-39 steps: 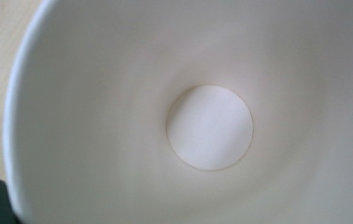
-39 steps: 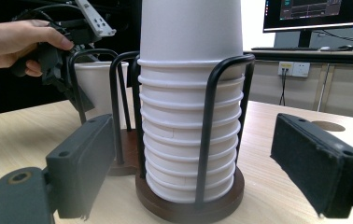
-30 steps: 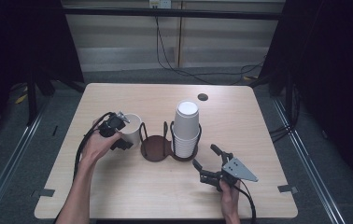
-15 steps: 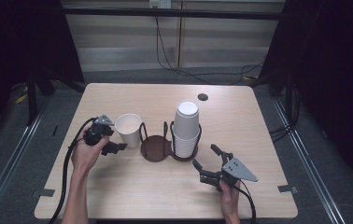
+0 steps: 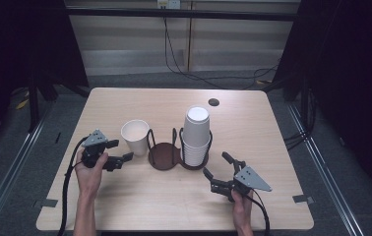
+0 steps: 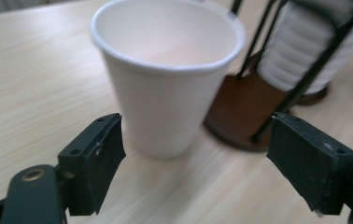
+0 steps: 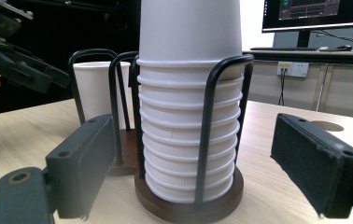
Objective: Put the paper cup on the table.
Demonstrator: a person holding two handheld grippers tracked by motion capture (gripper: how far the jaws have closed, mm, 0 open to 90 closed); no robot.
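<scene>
- On the pale wooden surface [image 5: 253, 123], a single paper cup [image 5: 135, 137] stands upright with its mouth up, just left of a two-ring wire cup holder [image 5: 165, 156]
- Left claw [image 5: 120, 161], held low in the person's left hand [image 5: 89, 172], points at that cup with its jaws spread wide and nothing between them; in the left gripper view the cup [image 6: 167, 70] sits centred ahead of the gap, untouched by either pad
- Nearer ring of the holder is bare down to its brown base; the far ring grips a tall stack of cups [image 5: 195, 135], their rims ribbing the sides in the right gripper view [image 7: 186, 102]
- Right claw [image 5: 221, 172] rests low near the front edge, jaws also wide and holding nothing, aimed at the stack as if waiting its turn
- Judged from the layout, the lone cup stands free so that it can be taken from the side, and the vacant ring beside it looks the likely place for it
- Wire uprights stand close to the cup's right side, so a side grip has little room there
- Small dark disc [image 5: 213, 102] lies well apart near the far edge
</scene>
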